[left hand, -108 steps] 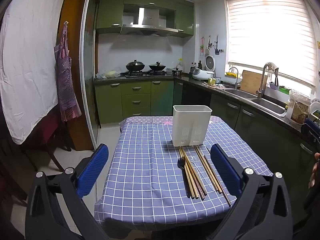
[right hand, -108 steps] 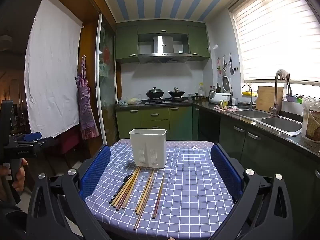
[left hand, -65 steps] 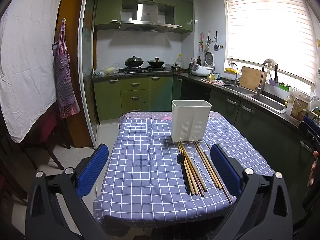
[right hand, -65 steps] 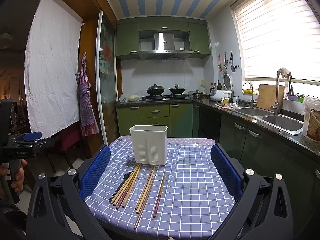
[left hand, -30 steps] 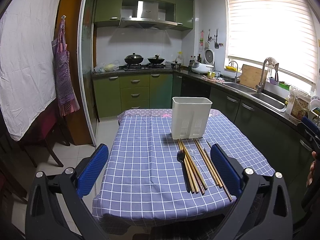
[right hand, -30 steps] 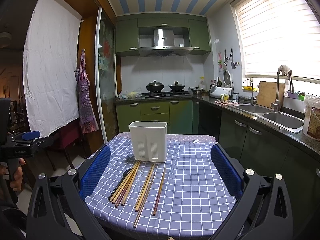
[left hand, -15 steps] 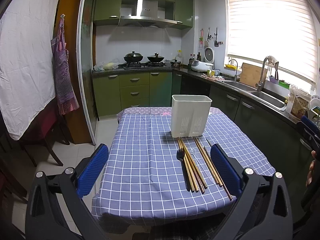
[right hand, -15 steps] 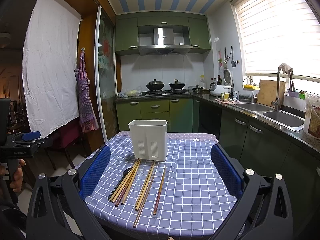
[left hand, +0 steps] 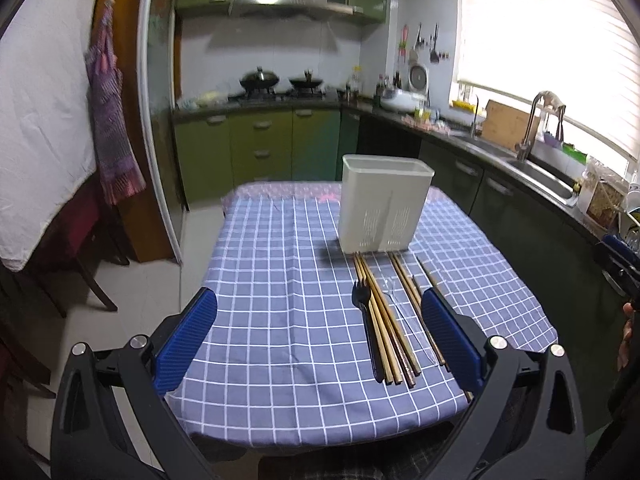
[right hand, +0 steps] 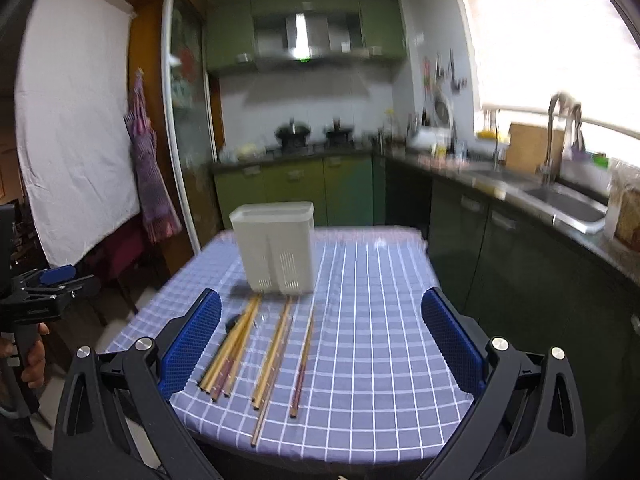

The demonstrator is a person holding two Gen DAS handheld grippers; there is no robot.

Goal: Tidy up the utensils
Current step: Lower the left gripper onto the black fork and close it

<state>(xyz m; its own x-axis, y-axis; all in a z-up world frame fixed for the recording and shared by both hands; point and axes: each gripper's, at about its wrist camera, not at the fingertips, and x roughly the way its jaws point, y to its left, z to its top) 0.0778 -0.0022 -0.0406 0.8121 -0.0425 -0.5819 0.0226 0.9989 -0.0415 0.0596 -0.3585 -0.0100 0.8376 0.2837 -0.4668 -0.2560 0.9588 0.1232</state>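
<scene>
My table (left hand: 280,320) wears a blue checked cloth (left hand: 260,264). A white utensil holder (left hand: 384,204) stands at one o'clock; chopsticks (left hand: 384,320), a black fork (left hand: 366,320) and a clear utensil (left hand: 394,296) lie below it.

no legible text, labels or numbers

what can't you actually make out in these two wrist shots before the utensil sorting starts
- Inside of the white plastic utensil holder: its front wall hides the contents in both views.
- Black plastic fork: right wrist view is motion-blurred and the chopstick bundle covers its handle.
- Clear plastic utensil: left wrist view, too transparent to identify.
- Rightmost wooden chopsticks: left wrist view, the left gripper finger covers their near ends.
</scene>
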